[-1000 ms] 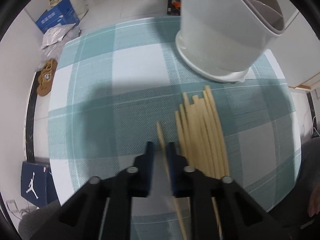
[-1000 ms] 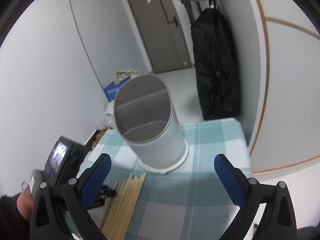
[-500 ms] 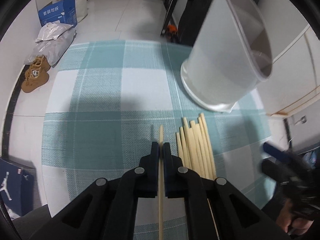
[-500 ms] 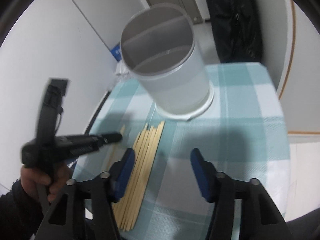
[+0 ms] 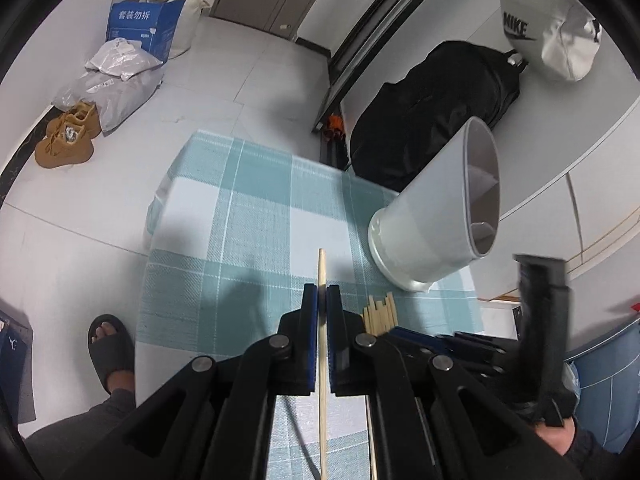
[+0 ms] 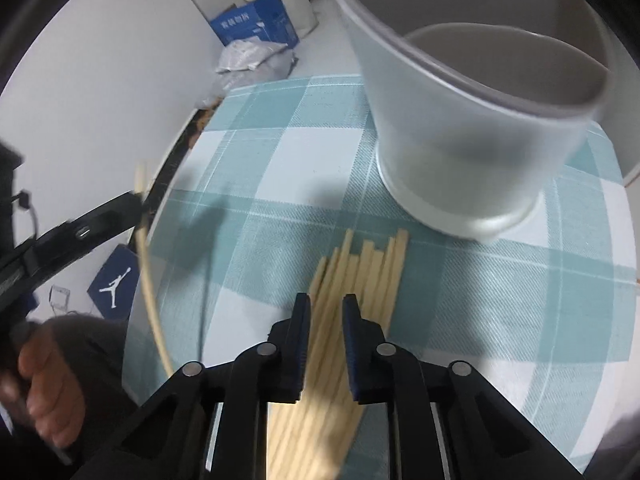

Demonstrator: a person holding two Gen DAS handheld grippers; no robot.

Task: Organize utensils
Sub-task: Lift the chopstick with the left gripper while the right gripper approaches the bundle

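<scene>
My left gripper point(image 5: 322, 294) is shut on a single wooden chopstick point(image 5: 321, 344) and holds it above the checked tablecloth point(image 5: 256, 216). That chopstick also shows at the left of the right wrist view point(image 6: 149, 276). A white divided utensil holder point(image 5: 440, 216) stands at the table's far right; in the right wrist view the holder point(image 6: 472, 128) is close ahead. My right gripper point(image 6: 326, 302) is low over a bundle of several wooden chopsticks point(image 6: 360, 268), its fingers a narrow gap apart around the bundle's left sticks. The bundle's tips show in the left wrist view point(image 5: 380, 314).
The small table's left and far edges drop to a tiled floor. On the floor lie a blue box point(image 5: 142, 26), plastic bags point(image 5: 116, 76), brown shoes point(image 5: 68, 136) and a black bag point(image 5: 432, 120). A sandalled foot point(image 5: 110, 348) stands by the table.
My left gripper has lifted the single chopstick off the cloth and pulled back. My right gripper has dropped onto the chopstick bundle and narrowed its jaws from wide open.
</scene>
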